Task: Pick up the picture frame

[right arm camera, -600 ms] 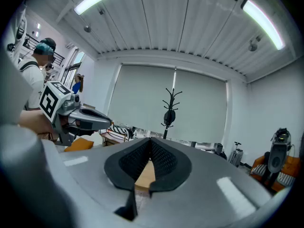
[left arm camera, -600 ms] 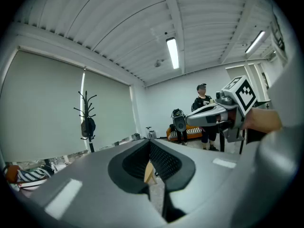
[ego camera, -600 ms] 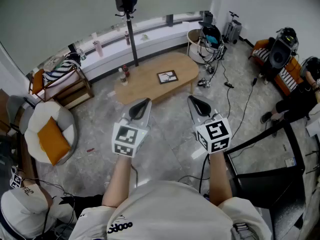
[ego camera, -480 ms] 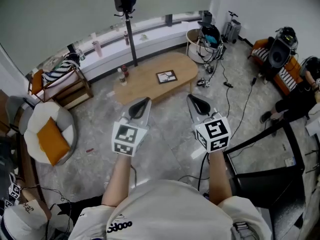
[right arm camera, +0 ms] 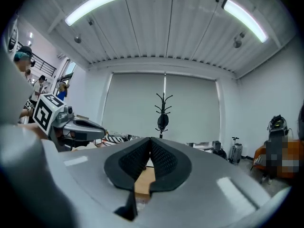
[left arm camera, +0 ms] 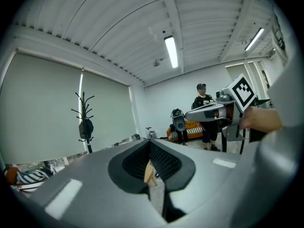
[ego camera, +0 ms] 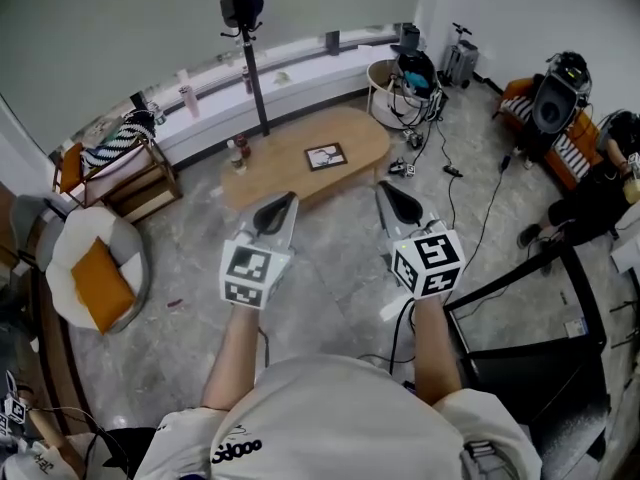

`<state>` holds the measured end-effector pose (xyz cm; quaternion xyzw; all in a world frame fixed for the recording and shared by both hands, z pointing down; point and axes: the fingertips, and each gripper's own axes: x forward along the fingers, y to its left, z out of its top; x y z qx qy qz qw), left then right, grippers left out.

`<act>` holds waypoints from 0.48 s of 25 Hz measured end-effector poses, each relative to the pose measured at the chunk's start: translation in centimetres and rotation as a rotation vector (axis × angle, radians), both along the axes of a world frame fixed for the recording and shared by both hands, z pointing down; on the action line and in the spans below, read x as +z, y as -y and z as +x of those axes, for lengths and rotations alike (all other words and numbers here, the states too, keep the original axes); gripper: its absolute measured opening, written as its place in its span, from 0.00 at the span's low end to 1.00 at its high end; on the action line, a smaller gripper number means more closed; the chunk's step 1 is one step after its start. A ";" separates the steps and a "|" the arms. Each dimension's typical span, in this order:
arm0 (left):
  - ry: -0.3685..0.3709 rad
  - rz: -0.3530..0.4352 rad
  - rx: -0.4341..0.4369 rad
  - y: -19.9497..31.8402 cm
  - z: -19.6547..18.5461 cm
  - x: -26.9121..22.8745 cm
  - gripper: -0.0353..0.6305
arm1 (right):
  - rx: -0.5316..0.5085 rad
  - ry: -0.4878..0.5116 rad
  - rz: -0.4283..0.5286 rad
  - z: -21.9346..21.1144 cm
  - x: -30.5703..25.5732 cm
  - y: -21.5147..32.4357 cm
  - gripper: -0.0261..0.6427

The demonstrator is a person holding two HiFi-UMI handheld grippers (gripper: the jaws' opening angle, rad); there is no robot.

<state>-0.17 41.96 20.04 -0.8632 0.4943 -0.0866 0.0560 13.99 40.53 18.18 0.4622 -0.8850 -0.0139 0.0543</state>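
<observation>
A small dark picture frame (ego camera: 326,156) lies flat on the oval wooden coffee table (ego camera: 290,173) across the room. Both grippers are held level in front of the person, well short of the table. The left gripper (ego camera: 278,206) is shut and holds nothing. The right gripper (ego camera: 394,197) is shut and empty too. In the left gripper view the left gripper (left arm camera: 150,145) has its jaws meeting, with the right gripper's marker cube (left arm camera: 242,91) off to the right. In the right gripper view the right gripper (right arm camera: 150,142) frames a strip of the table (right arm camera: 142,182).
Two bottles (ego camera: 238,150) stand at the table's left end. A coat stand (ego camera: 243,28) rises behind it. A round chair with an orange cushion (ego camera: 97,282) sits at left, a wooden rack (ego camera: 125,173) behind it. Cables and gear (ego camera: 420,78) lie at right; a black desk (ego camera: 540,358) is close on the right.
The whole view has shifted slightly: the table and frame now sit a little higher and to the left. Both grippers stay shut in the same pose.
</observation>
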 end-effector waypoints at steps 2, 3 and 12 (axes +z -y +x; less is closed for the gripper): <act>0.001 -0.001 -0.007 0.1 0.6 0.2 0.07 | -0.011 0.011 -0.011 0.7 0.1 0.1 0.04; 0.002 -0.003 -0.010 0.1 1.0 0.4 0.07 | -0.018 0.015 -0.019 1.1 0.3 0.0 0.04; 0.014 -0.059 -0.025 -0.2 4.6 3.6 0.07 | -0.057 -0.002 -0.117 3.8 4.2 0.1 0.04</act>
